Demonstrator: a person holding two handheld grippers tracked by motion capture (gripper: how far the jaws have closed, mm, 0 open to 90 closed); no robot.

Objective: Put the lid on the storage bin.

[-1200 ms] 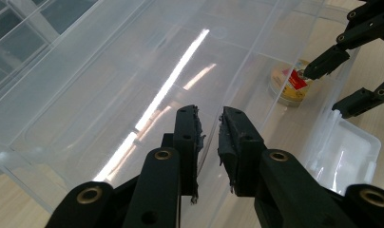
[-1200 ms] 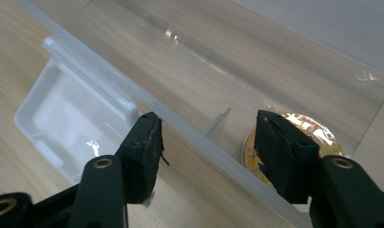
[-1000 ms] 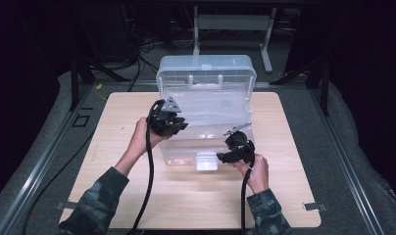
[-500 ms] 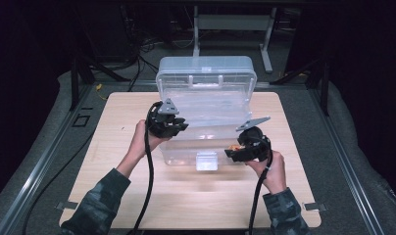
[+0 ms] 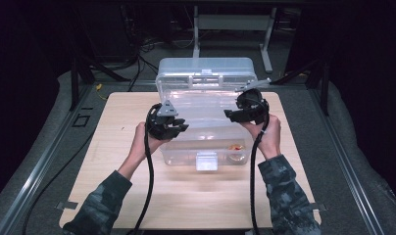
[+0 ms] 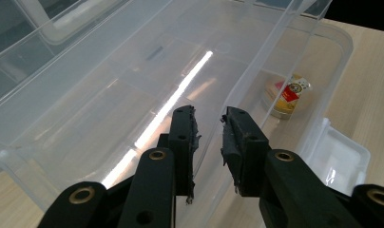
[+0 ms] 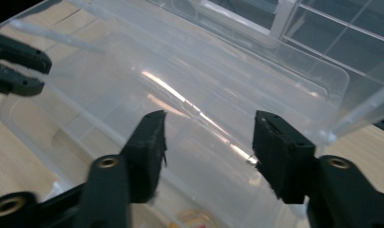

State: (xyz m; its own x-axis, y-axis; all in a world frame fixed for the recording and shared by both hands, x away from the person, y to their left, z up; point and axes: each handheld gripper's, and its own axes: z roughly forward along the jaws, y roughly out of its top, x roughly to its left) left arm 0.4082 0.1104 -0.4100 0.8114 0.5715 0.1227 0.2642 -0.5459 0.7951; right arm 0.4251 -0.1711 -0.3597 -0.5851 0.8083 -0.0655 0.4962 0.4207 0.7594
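Clear box (image 5: pixel 206 122), centre frame on surface (image 5: pixel 112 147), lid up. Left hand-held gripper (image 5: pixel 172 128) clamped on left rim; right hand-held gripper (image 5: pixel 235 115), just been closing, apart and empty at right rim. Best: steady left, keep clear of small jar (image 6: pixel 285 95) inside.

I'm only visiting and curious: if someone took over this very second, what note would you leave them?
Left gripper: shut on the bin's left wall.
Right gripper: above the bin's right side, open; its jaws have just been closing, with nothing between them.
Things: bin mid-table, lid standing up at the back, small jar inside at front right.
Done: lid open.
Left: probably the jar or the lid; can't tell which.
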